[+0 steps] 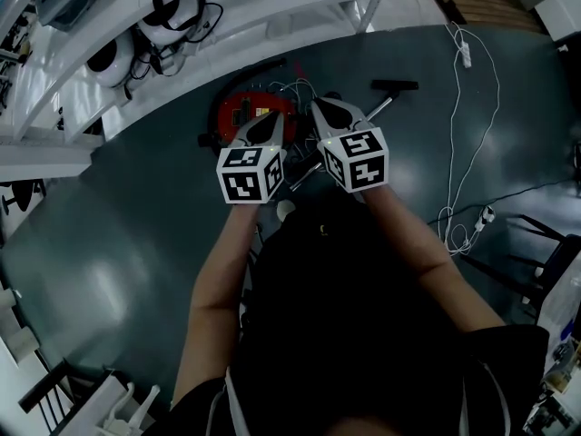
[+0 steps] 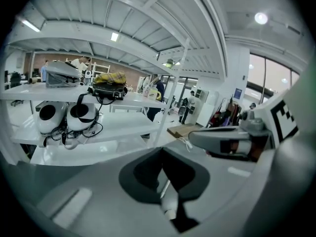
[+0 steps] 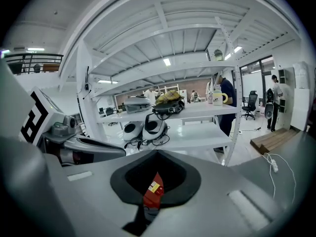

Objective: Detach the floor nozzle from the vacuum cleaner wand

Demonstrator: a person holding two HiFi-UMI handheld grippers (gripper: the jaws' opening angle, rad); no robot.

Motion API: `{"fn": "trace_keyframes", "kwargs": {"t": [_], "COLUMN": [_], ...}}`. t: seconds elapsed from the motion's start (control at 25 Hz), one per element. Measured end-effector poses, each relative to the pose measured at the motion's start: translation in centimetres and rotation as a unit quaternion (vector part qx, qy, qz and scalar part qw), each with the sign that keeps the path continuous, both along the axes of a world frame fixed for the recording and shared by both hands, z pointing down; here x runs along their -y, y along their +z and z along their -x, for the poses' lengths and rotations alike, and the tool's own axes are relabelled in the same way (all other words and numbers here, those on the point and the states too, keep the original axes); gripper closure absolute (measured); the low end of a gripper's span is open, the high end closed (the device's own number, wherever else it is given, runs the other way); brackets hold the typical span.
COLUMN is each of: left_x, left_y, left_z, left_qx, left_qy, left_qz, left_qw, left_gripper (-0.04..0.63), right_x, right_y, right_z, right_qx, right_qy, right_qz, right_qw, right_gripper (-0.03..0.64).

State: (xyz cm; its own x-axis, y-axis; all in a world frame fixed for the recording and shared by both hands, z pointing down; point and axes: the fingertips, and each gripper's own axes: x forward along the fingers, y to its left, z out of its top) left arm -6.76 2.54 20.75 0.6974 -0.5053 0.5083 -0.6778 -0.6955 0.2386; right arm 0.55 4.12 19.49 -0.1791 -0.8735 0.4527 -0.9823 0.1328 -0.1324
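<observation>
left tool (image 1: 270, 127) and right tool (image 1: 332, 110) both closed, empty, side by side above the floor (image 1: 136, 234). floor nozzle (image 1: 396, 85) lies beyond right tool at wand's (image 1: 378, 113) far end.

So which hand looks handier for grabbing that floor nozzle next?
Probably the right. The floor nozzle lies beyond the right tool on its side, the wand running up to it. The left tool hangs over the red vacuum cleaner body, farther away. Both tools are shut and empty.
</observation>
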Motion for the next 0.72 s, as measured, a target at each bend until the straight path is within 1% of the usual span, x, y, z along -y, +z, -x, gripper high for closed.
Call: {"fn": "trace_keyframes", "kwargs": {"t": [0.36,0.72], "left_x": [0.01,0.11], "left_y": [0.4,0.54], "left_z": [-0.14,-0.33], "left_qx": [0.009,0.011], "left_qy": [0.011,0.02], "left_qz": [0.008,0.012], "left_qw": [0.9999,0.9997], "left_gripper": [0.586,0.586], "right_x": [0.03,0.72], "right_y": [0.32,0.3], "right_z": [-0.38,-0.04], "right_qx": [0.004,-0.004], "right_qy": [0.006,-0.001], "right_qz": [0.005,0.004], "right_qw": [1.0,1.0], "right_gripper": [0.621,0.621]}}
